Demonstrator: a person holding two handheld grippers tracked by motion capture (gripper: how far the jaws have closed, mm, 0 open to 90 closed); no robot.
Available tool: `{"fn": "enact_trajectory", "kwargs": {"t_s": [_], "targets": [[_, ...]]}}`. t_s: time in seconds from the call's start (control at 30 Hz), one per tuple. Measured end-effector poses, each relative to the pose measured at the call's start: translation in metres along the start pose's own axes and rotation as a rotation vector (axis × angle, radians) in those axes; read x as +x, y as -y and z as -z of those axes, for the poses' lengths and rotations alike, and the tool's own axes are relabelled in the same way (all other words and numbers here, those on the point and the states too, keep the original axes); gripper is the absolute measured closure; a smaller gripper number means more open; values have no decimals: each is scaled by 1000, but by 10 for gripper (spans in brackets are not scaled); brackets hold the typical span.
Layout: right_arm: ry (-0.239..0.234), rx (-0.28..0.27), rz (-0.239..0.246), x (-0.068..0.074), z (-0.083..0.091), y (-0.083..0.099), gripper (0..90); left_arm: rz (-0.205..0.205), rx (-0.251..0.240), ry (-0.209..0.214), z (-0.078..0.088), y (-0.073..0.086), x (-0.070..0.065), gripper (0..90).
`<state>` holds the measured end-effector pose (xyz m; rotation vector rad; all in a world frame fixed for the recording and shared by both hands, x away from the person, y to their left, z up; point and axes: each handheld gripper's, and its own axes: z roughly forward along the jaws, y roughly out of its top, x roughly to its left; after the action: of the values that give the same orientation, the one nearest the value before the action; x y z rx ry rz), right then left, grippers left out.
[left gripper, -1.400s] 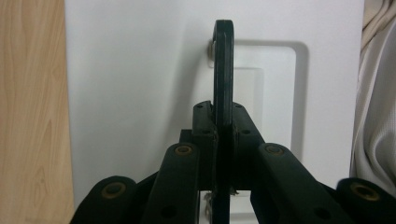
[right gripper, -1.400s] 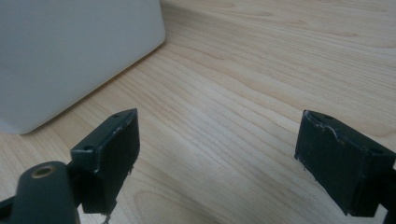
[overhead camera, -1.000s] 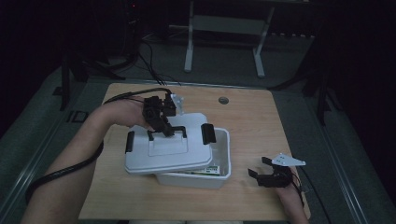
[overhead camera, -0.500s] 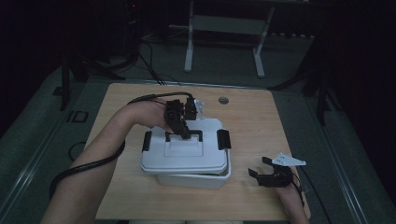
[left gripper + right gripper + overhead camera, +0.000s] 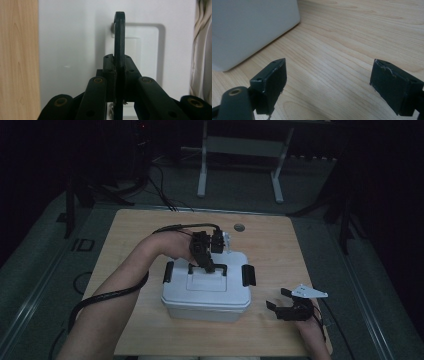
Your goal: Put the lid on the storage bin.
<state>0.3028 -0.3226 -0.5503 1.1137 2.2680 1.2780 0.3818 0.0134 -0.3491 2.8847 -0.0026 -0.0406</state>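
Two grippers: my left gripper (image 5: 206,265) clenched the lid handle (image 5: 119,37), lid (image 5: 207,282) seemingly square, so I'd press evenly; right gripper (image 5: 285,304) gaped idle.

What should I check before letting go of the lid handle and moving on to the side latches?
1. Left gripper shut on the black handle of the lid: ok, jaws closed on it in the left gripper view.
2. Lid lined up over the white box: looks ok from the high view.
3. Lid fully seated all around: cannot tell, the rim seam is not visible closely.
4. Both black side latches, left and right, fastened: cannot tell at this resolution.
5. Right gripper free to help: ok, open, holding nothing, beside the box on the table.
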Motion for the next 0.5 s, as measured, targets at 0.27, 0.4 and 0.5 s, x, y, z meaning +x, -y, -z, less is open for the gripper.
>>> {"fn": "enact_trajectory", "kwargs": {"t_s": [0.27, 0.4, 0.5], "targets": [[1, -3, -3, 0, 0, 0, 137, 10, 14, 12, -10, 4, 3, 835], [1, -2, 1, 0, -1, 0, 137, 11, 9, 16, -13, 5, 4, 834], [2, -1, 2, 0, -1, 0, 137, 5, 4, 4, -13, 5, 5, 830]]}}
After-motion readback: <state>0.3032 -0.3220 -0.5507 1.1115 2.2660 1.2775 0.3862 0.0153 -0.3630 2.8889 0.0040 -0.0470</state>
